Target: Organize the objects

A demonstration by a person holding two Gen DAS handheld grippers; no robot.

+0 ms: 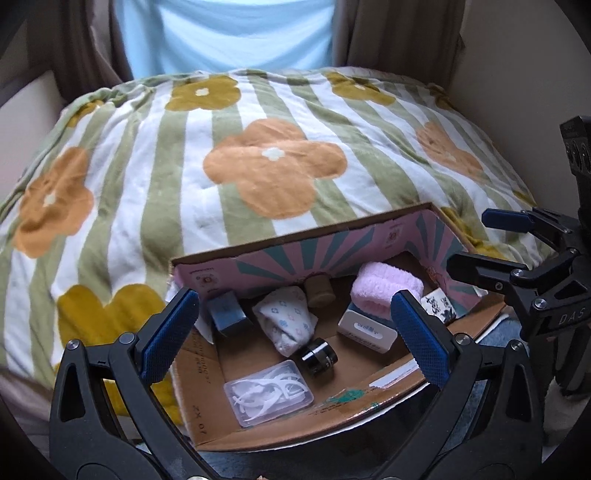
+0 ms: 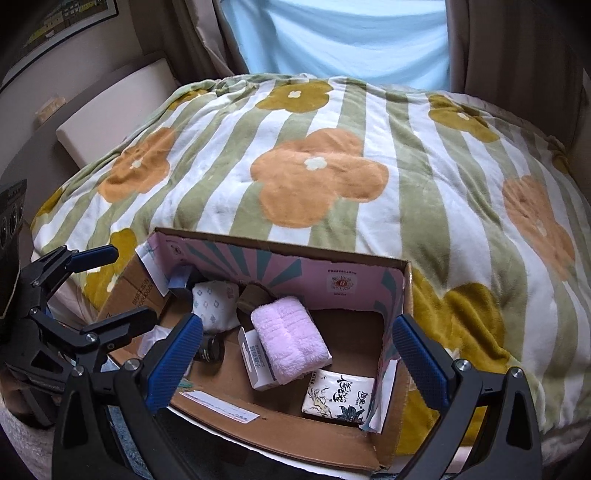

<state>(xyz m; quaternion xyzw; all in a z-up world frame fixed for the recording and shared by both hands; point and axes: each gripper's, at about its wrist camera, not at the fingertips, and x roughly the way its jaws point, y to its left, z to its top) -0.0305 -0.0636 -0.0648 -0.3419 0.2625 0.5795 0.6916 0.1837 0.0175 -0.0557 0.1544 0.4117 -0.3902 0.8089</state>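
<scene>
An open cardboard box stands at the near edge of a flowered blanket. In it lie a pink towel, a white labelled box, a printed tissue pack, a flowered cloth pouch, a black lens, a clear case of white picks, a blue box and a brown roll. My left gripper is open and empty above the box's left side. My right gripper is open and empty above its right side.
The striped blanket with orange and yellow flowers covers the bed beyond the box. A light blue curtain hangs behind it. A beige cushion lies at the far left.
</scene>
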